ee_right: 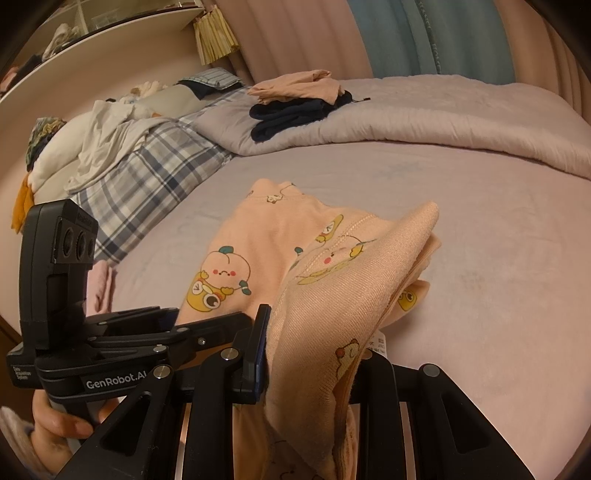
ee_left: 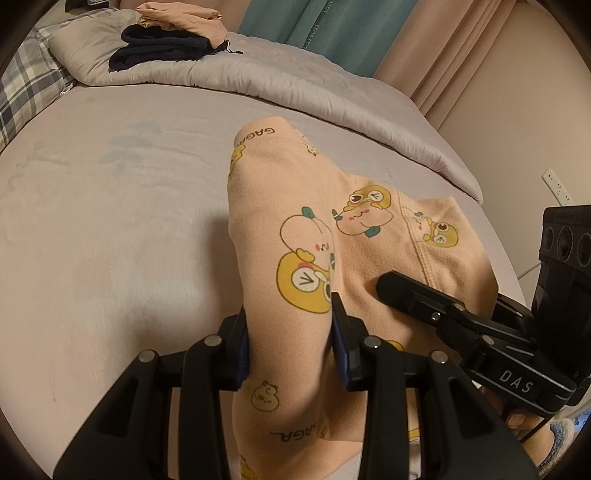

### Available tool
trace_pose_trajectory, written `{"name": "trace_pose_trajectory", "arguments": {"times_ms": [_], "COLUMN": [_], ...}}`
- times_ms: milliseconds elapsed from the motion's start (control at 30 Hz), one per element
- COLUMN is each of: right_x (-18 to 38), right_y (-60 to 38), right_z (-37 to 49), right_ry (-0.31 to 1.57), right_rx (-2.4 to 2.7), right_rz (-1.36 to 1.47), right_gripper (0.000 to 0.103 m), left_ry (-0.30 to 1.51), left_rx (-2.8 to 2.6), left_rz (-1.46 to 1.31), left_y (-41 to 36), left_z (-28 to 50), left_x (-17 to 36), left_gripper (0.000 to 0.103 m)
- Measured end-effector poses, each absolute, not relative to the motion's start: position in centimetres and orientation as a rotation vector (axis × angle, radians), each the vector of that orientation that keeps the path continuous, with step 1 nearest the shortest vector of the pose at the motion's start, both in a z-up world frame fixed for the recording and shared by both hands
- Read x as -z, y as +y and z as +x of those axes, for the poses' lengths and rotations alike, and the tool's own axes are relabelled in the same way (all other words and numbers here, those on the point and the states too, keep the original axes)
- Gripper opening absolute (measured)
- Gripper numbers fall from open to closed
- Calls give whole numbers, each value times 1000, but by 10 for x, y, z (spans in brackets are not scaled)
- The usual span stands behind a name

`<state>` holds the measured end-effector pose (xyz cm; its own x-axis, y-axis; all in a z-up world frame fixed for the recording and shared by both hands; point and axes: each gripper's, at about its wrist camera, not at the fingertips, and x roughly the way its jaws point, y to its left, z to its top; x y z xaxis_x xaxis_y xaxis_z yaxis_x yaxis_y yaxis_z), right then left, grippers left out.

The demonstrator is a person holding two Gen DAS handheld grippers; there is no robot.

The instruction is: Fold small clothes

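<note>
A small peach garment printed with yellow cartoon figures [ee_left: 295, 236] lies on the pale bed sheet [ee_left: 110, 221], part of it lifted. My left gripper [ee_left: 290, 347] is shut on a raised fold of it. My right gripper [ee_right: 314, 354] is shut on another bunched edge of the same garment [ee_right: 332, 295], which drapes over its right finger. The right gripper also shows in the left wrist view [ee_left: 424, 299], resting over the garment's right side. The left gripper shows at the left of the right wrist view [ee_right: 147, 332].
A stack of folded clothes, dark navy [ee_left: 159, 48] under peach [ee_left: 181, 18], sits on the grey duvet [ee_left: 295, 85] at the back. A plaid pillow [ee_right: 147, 184] and loose white clothes [ee_right: 103, 147] lie at the left. Curtains hang behind the bed.
</note>
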<state>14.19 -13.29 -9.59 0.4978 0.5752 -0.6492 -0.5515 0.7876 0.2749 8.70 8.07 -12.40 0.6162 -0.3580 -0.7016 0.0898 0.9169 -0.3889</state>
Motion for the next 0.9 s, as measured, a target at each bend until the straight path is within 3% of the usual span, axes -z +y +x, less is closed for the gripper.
{"name": "trace_pose_trajectory", "arguments": {"times_ms": [900], "right_x": [104], "right_y": [-116], "right_z": [151], "right_ry": [815], "right_rx": [-672], "right_rz": [10], "right_gripper": [28], "left_ry": [883], "left_rx": [251], "left_rz": [-329], "left_y": [89], "left_z": [108], "left_x": [137], "left_gripper": [36]}}
